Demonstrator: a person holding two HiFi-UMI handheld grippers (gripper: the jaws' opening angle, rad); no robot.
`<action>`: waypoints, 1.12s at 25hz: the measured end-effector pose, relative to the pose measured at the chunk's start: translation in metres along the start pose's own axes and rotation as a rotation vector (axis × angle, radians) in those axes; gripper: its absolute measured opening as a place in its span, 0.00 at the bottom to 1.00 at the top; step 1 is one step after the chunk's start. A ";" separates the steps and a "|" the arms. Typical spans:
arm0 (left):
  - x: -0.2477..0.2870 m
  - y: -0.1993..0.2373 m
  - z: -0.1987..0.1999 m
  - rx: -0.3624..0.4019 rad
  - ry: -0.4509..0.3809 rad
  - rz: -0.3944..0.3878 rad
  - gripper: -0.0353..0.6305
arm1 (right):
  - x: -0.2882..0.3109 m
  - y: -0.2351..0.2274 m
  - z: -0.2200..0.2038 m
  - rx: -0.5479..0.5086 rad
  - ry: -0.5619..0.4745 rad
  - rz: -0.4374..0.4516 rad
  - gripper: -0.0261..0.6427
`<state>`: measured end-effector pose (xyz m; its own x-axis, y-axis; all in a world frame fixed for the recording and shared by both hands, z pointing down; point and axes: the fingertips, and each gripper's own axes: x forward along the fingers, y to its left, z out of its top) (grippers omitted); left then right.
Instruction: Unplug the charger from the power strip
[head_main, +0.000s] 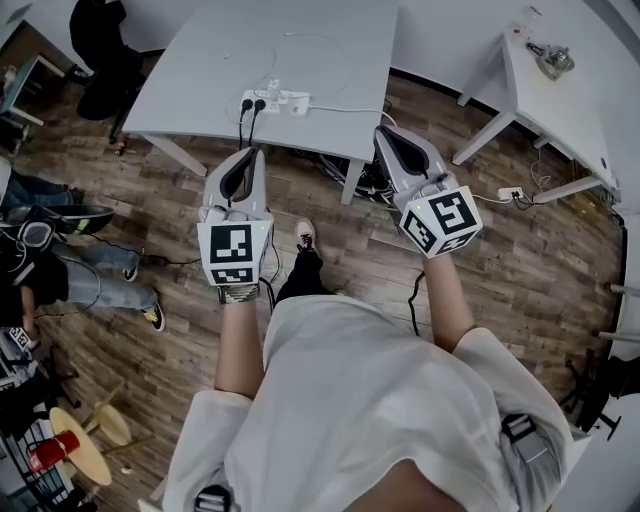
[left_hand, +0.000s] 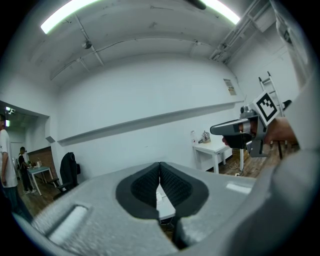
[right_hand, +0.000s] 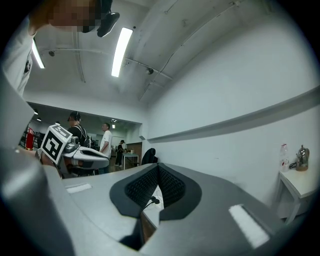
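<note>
From above, we held the left gripper (head_main: 247, 158) and right gripper (head_main: 386, 134) short of the near edge of the table (head_main: 190, 70), open floor (head_main: 520, 260) below. The power strip (head_main: 268, 101) lay at 12 o'clock, the charger (head_main: 298, 103) at its 3 o'clock end, details tiny. Left gripper view: jaws clenched, empty. Right gripper view: likewise, only a table sliver showing.

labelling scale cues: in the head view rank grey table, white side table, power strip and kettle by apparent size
1. grey table
2. white side table
3. power strip and kettle: look about alike, not ranked
</note>
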<state>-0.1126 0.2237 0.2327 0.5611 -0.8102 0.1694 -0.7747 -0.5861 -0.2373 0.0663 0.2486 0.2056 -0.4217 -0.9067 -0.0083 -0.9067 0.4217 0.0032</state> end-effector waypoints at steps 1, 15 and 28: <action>0.006 0.001 -0.001 -0.002 0.001 -0.002 0.06 | 0.004 -0.003 -0.002 -0.004 0.001 0.000 0.04; 0.131 0.060 -0.023 -0.023 0.028 -0.045 0.06 | 0.127 -0.062 -0.023 0.001 0.013 0.021 0.04; 0.226 0.126 -0.048 -0.050 0.083 -0.091 0.06 | 0.255 -0.096 -0.043 0.013 0.063 0.048 0.04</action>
<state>-0.0974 -0.0331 0.2869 0.6056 -0.7496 0.2671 -0.7360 -0.6552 -0.1701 0.0456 -0.0237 0.2459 -0.4643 -0.8840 0.0541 -0.8855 0.4644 -0.0105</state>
